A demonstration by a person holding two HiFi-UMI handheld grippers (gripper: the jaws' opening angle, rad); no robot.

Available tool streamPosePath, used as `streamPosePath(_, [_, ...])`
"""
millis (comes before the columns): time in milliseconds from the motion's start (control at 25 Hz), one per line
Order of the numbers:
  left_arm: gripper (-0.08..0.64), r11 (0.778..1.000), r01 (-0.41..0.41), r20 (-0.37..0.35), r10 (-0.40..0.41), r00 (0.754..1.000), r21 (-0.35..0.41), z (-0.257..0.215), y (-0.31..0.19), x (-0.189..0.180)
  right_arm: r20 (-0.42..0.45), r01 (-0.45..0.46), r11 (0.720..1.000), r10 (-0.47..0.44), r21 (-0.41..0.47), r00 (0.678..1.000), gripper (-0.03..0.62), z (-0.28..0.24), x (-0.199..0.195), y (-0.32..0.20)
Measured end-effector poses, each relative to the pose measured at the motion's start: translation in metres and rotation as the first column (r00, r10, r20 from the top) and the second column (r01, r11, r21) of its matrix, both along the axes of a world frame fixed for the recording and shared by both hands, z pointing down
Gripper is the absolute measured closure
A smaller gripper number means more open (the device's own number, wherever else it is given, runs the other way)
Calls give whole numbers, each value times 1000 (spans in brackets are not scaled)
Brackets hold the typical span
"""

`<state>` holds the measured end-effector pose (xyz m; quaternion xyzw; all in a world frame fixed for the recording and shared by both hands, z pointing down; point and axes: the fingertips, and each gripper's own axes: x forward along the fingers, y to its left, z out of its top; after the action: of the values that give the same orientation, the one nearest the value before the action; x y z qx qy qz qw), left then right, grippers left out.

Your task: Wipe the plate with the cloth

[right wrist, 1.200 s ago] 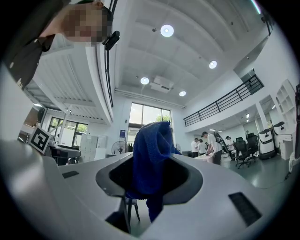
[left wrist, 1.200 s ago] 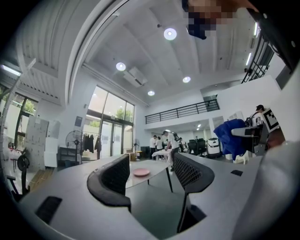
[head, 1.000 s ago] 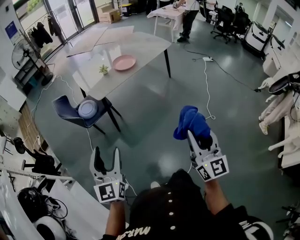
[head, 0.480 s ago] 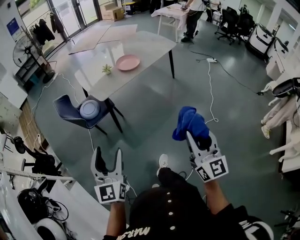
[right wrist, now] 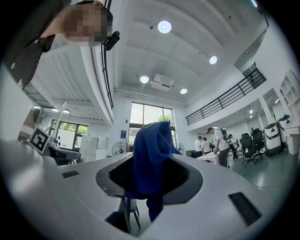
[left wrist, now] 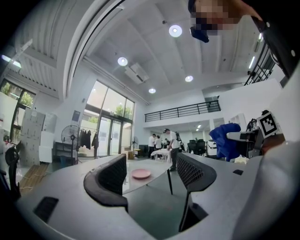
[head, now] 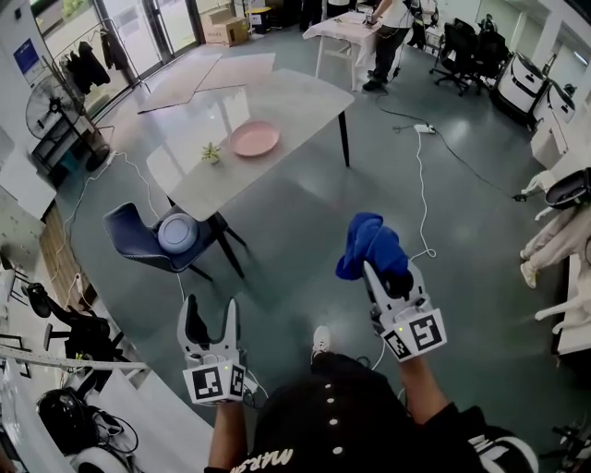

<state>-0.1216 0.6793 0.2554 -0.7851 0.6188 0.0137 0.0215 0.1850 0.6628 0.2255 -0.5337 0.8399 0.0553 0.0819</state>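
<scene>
A pink plate lies on the pale grey table far ahead of me; in the left gripper view the plate shows small between the jaws. My right gripper is shut on a bunched blue cloth, which sticks up past its fingertips. From the right gripper view the cloth fills the gap of that gripper. My left gripper is held low on the left, jaws wide and opening, nothing between them. Both grippers are well short of the table.
A dark blue chair with a light blue dish on its seat stands at the table's near corner. A small plant sits beside the plate. A white cable and power strip cross the floor. People stand at a far table.
Both grippers and I have moved forward across the floor toward the table, which now sits nearer in the head view. The cloth stays in the right gripper.
</scene>
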Motion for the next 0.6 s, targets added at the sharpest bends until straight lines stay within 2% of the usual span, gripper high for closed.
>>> streamPosePath(240, [232, 1000, 21, -22, -20, 1000, 14, -12, -45, 10, 6, 25, 1000, -25, 13, 1000, 442, -9, 6, -53])
streamPosePath(600, [232, 999, 50, -2, -50, 999, 0, -16, -103, 25, 12, 67, 998, -67, 10, 998, 442, -10, 19, -125])
